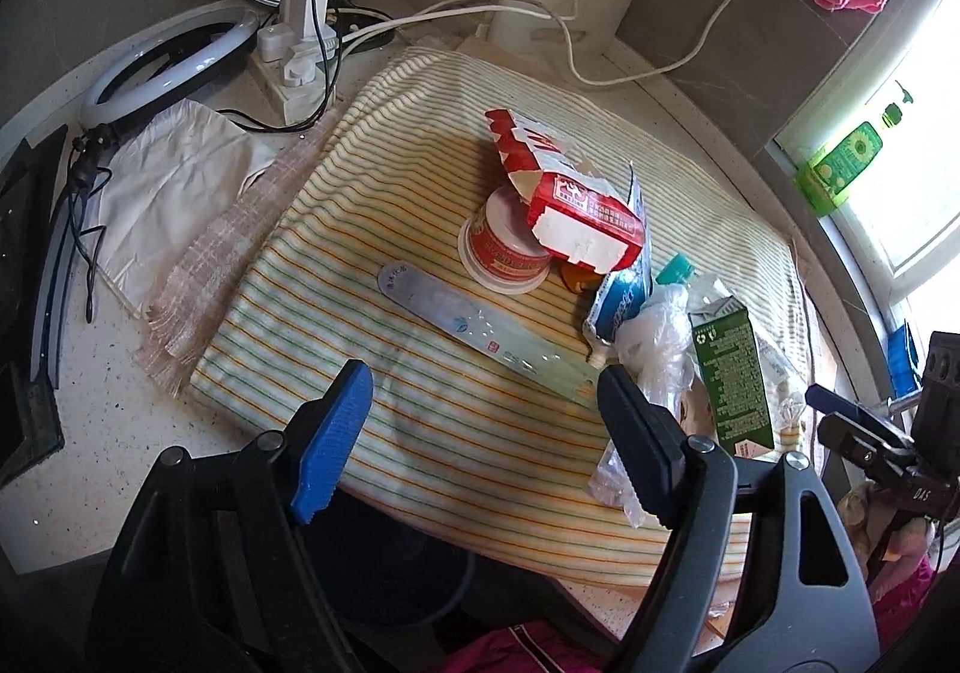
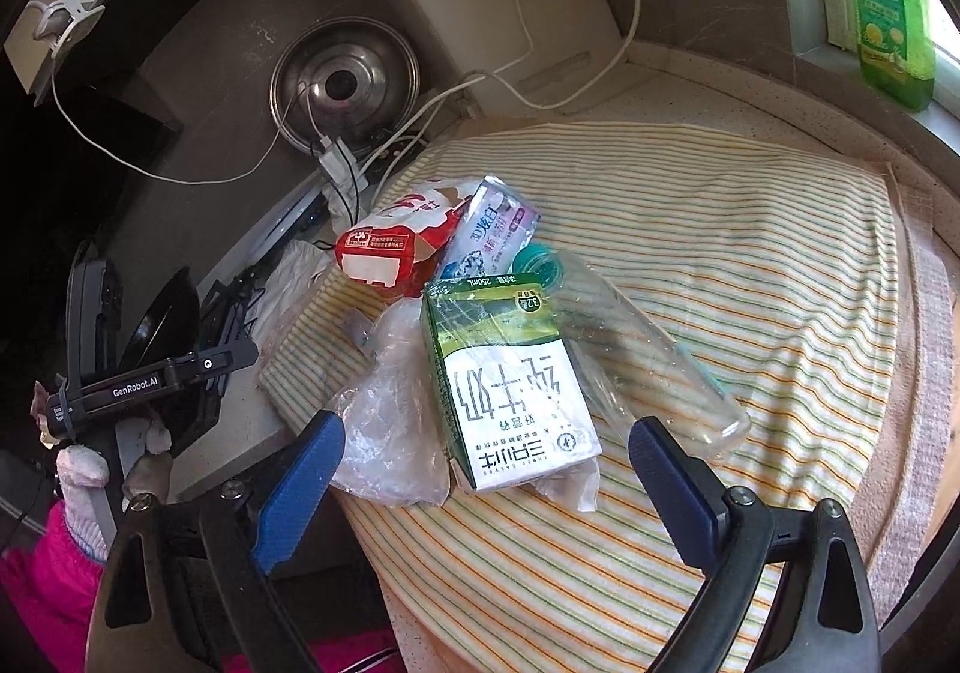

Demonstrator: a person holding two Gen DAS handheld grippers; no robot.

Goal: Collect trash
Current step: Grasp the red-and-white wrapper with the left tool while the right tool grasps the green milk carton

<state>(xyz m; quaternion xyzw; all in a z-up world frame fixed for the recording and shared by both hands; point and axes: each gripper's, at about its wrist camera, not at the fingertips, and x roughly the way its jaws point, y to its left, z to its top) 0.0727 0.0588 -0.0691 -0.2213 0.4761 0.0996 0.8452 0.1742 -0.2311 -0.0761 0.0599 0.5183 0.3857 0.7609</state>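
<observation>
Green milk carton (image 2: 510,385): "250mL" | left gripper (image 1: 486,427): "GenRobot.AI", fingers apart | right gripper (image 2: 486,487): fingers apart

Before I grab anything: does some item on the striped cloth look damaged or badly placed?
Yes. The red carton is torn open and rests tilted on the yogurt cup. The green milk carton lies on crumpled clear plastic, beside a clear bottle on its side.

Green carton (image 2: 510,385), red box (image 1: 576,199), striped cloth (image 1: 420,433)
</observation>
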